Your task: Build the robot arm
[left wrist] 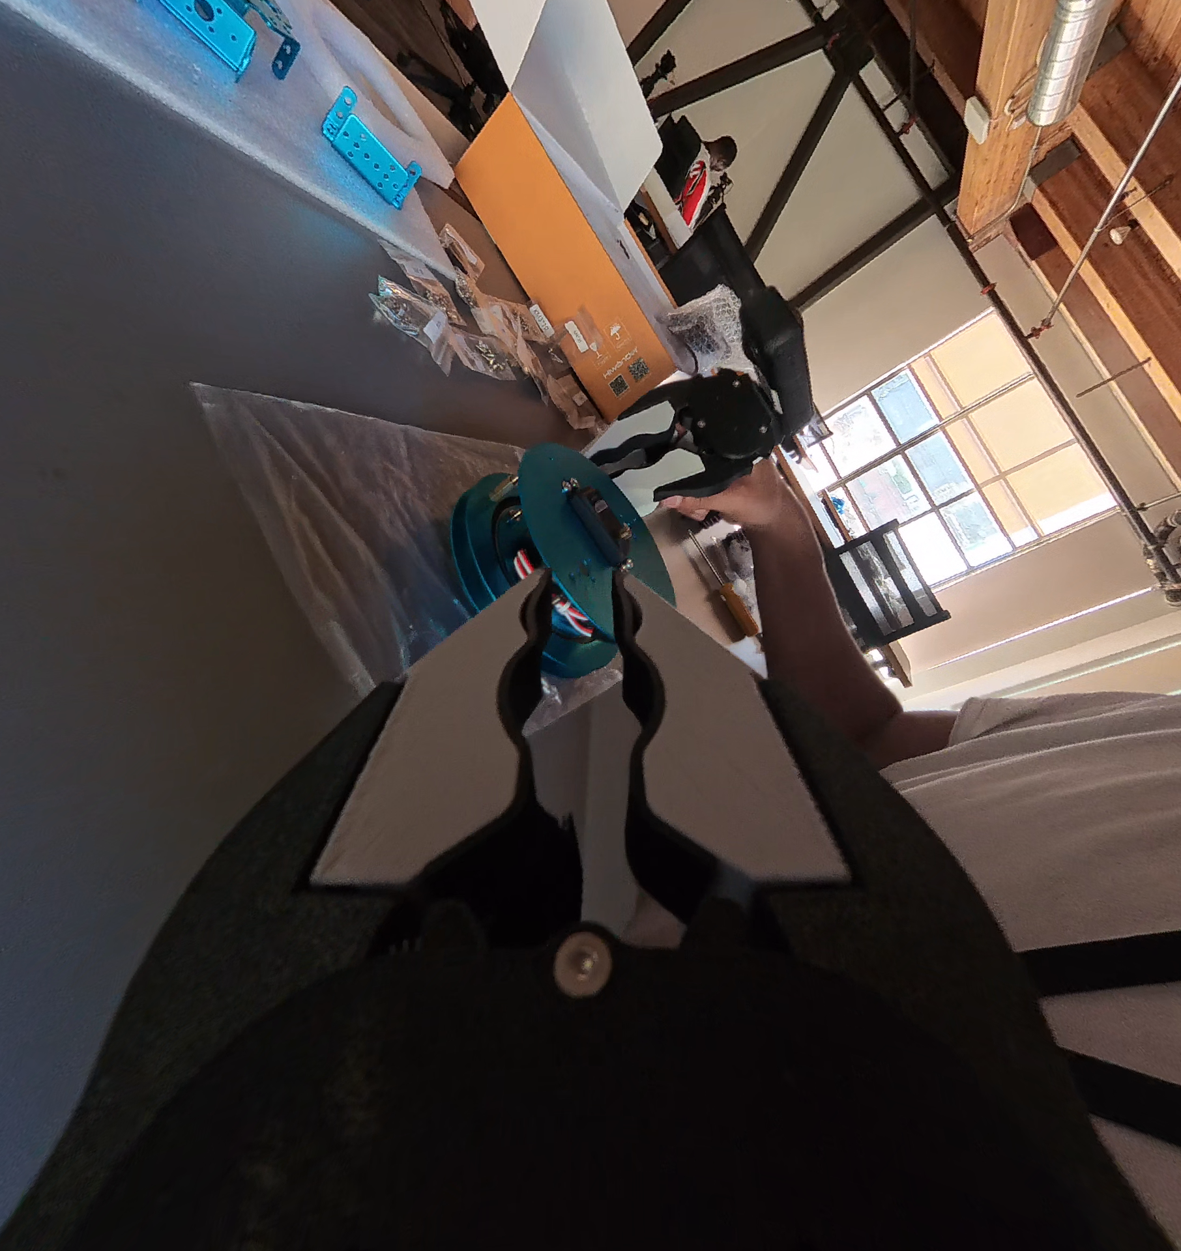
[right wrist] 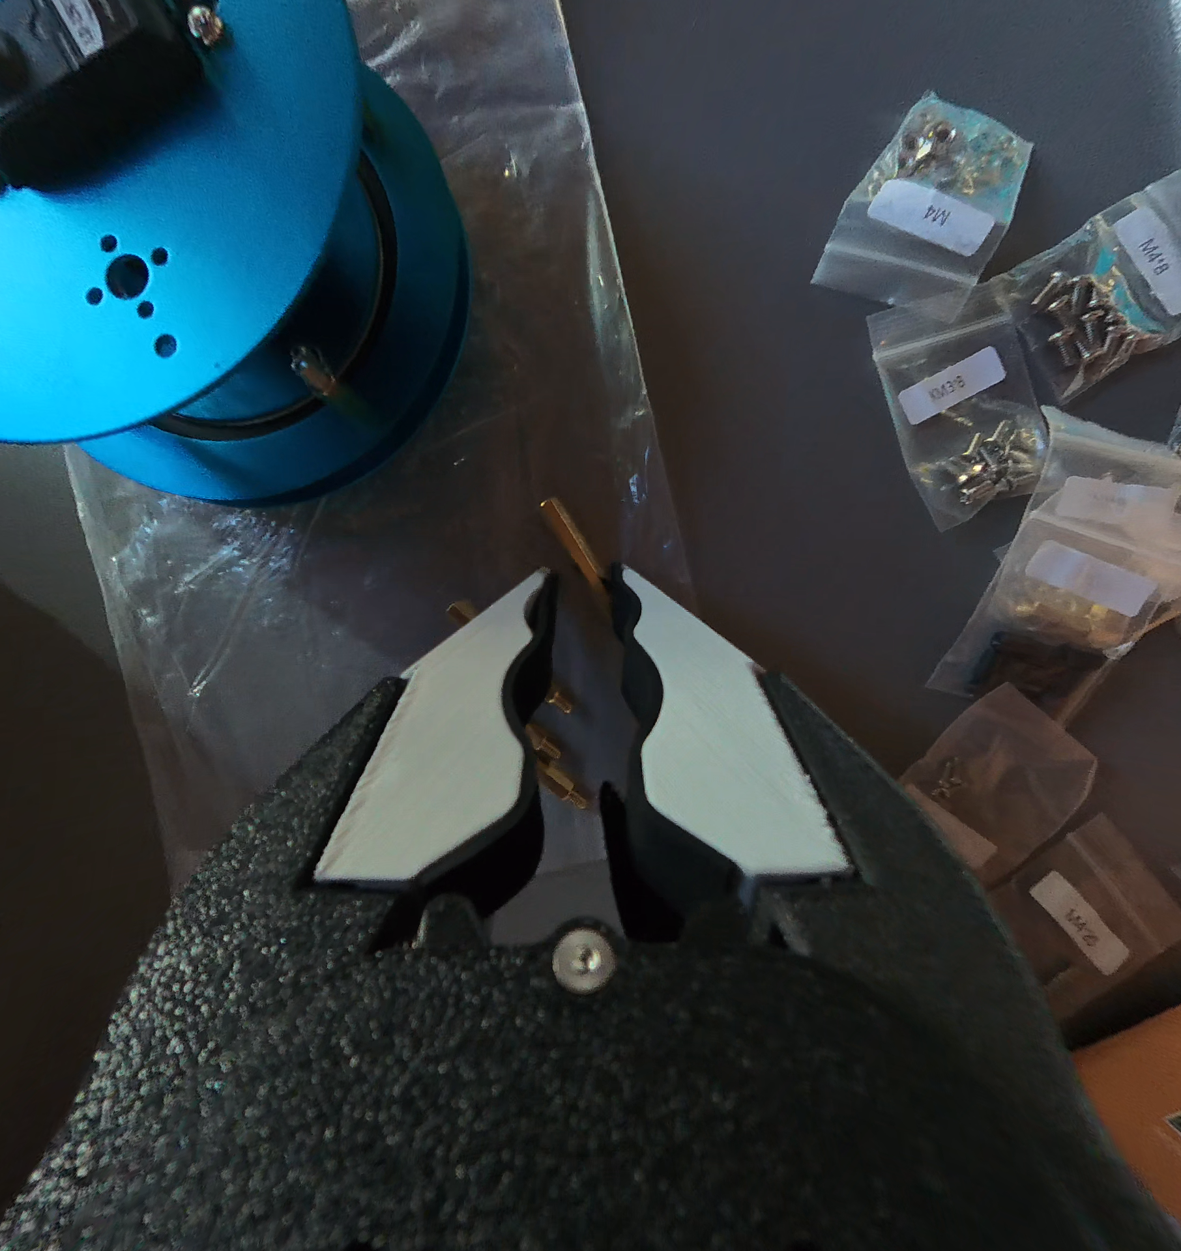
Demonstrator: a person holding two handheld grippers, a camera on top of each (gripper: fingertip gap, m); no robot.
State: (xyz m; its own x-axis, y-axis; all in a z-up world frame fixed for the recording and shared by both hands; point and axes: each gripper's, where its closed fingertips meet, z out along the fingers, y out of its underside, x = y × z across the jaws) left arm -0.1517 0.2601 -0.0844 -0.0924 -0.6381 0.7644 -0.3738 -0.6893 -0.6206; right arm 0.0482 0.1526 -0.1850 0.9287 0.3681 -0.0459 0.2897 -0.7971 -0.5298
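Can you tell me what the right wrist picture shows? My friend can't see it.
The right gripper, open, hovers over a long brass post lying on clear plastic sheet. A blue round metal base sits up left, little bags of screws on the right.

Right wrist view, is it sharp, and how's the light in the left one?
Right wrist view: brass standoff by the right gripper is fairly sharp; blue round base soft, hardware bags slightly blurred at the edge. Left wrist view: bright windows backlight it, left gripper body dark, strong fisheye tilt.
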